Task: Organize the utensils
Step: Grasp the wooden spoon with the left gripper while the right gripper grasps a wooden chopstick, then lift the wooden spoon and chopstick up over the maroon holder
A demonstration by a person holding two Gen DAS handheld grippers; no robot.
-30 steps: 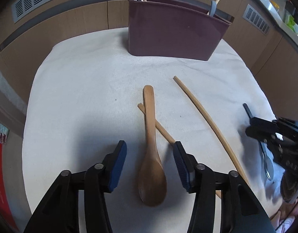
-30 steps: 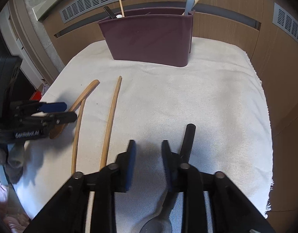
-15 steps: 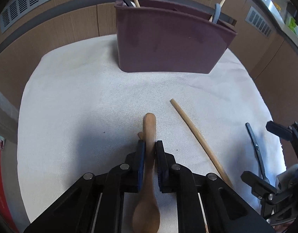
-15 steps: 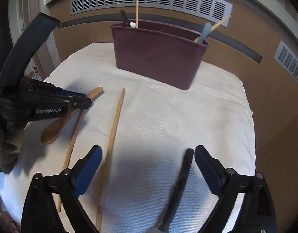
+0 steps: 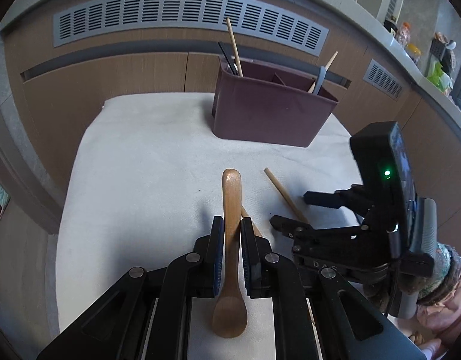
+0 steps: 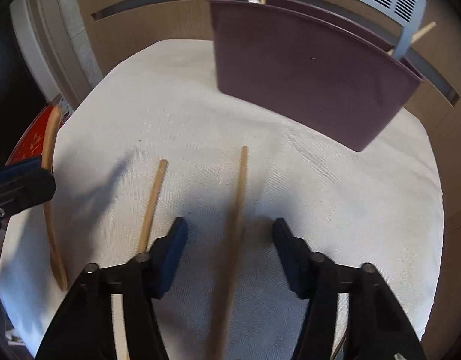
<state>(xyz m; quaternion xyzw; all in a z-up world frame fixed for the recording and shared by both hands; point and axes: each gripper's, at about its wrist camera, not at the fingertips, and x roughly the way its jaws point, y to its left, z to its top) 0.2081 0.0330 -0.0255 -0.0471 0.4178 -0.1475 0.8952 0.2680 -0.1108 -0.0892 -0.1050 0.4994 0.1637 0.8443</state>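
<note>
Your left gripper (image 5: 230, 228) is clenched on the wooden spoon (image 5: 230, 240): both blue pads press the handle, the bowl sits low in the left wrist view between the black arms, and the handle tip points up toward the middle of the frame. The spoon looks lifted off the white cloth (image 5: 146, 162) that covers the counter.

Your right gripper (image 6: 228, 234) has its jaws apart and closing. A wooden chopstick (image 6: 239, 198) runs up the centre of the right wrist view between the pads, and neither pad touches it. It is blurred at the bottom of the frame. A second chopstick (image 6: 152, 201) lies just left of the left pad.

The maroon utensil holder (image 5: 272, 111) stands on the cloth, upper centre-right in the left wrist view, with a few handles sticking out of its compartments. In that view your right gripper (image 5: 290, 210) sits at the right edge, over the chopstick. A knitted sleeve (image 5: 440, 273) shows behind it at the lower right.
</note>
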